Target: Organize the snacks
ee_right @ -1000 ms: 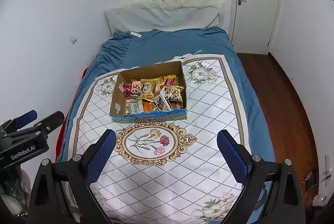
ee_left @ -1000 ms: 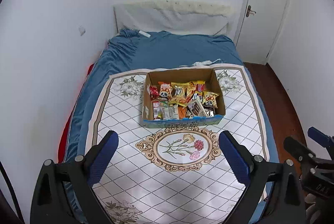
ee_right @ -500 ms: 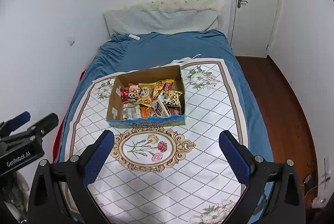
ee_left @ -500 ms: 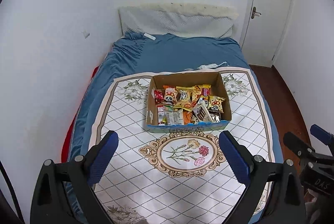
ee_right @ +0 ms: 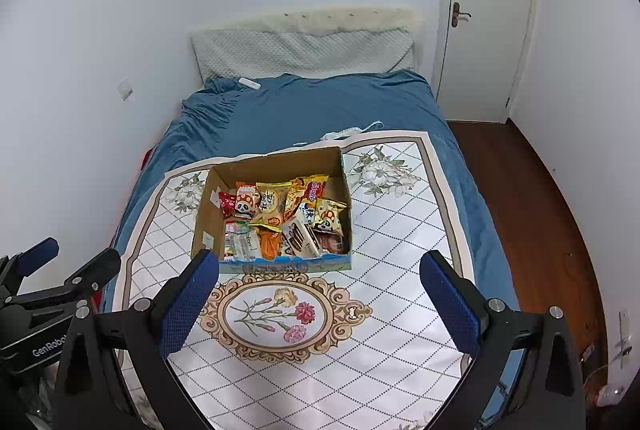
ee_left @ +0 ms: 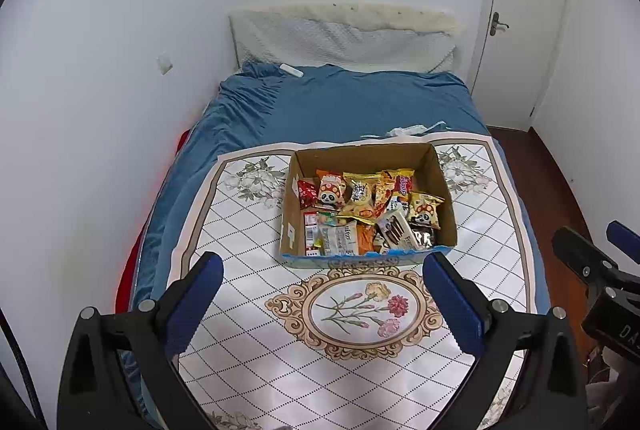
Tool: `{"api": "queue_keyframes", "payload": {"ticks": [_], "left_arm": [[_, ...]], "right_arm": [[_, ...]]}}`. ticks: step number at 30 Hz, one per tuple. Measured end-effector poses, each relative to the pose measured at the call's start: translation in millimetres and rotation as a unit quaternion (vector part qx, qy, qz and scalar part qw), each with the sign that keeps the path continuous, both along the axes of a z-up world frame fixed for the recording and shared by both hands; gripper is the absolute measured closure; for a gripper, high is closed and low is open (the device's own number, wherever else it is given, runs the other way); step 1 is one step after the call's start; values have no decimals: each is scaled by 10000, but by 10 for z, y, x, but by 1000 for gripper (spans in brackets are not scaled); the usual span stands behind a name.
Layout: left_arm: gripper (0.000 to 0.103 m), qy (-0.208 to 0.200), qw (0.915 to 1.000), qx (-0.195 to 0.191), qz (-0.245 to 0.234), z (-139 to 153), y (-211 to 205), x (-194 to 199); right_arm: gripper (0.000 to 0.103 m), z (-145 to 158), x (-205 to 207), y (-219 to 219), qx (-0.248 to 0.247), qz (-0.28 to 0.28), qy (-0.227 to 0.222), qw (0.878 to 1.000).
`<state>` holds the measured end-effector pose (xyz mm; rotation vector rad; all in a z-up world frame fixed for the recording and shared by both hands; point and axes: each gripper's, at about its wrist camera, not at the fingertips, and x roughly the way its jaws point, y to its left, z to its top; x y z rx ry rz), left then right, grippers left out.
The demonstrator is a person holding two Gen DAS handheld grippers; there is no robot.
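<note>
An open cardboard box (ee_left: 362,154) (ee_right: 276,164) stands on a patterned white mat (ee_left: 248,230) (ee_right: 400,230) on the bed. It holds several snack packets (ee_left: 368,209) (ee_right: 284,218): panda bags, yellow and red packs, a chocolate-stick pack. My left gripper (ee_left: 324,294) is open and empty, held above the mat's near end, well short of the box. My right gripper (ee_right: 320,290) is open and empty, also short of the box. Each gripper shows at the other view's edge: the right one in the left wrist view (ee_left: 596,262), the left one in the right wrist view (ee_right: 52,282).
The bed has a blue sheet (ee_left: 340,101) and a grey pillow (ee_left: 340,41) at the head. A white wall runs along the left. A white door (ee_right: 488,13) and brown wooden floor (ee_right: 532,189) lie to the right. A small white object (ee_left: 291,70) lies near the pillow.
Both grippers have pulled back and tilted a little, so the box sits lower and slightly farther in view. Both stay open and empty. The box and snacks have not moved.
</note>
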<state>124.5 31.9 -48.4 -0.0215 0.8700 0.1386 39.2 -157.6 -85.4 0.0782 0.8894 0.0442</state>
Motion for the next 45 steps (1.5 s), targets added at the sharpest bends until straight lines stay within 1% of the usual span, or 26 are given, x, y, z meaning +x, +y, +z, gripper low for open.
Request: {"api": "queue_keyframes", "payload": {"ticks": [12,45], "left_arm": [[1,18,10000,40,10,-21,-9,70],[1,-67,10000,17,35,52,22,79]], "right_arm": [[1,-43,143,34,-48,-16,-22,10000],[1,-62,140,15,-94,15,-23,10000]]}}
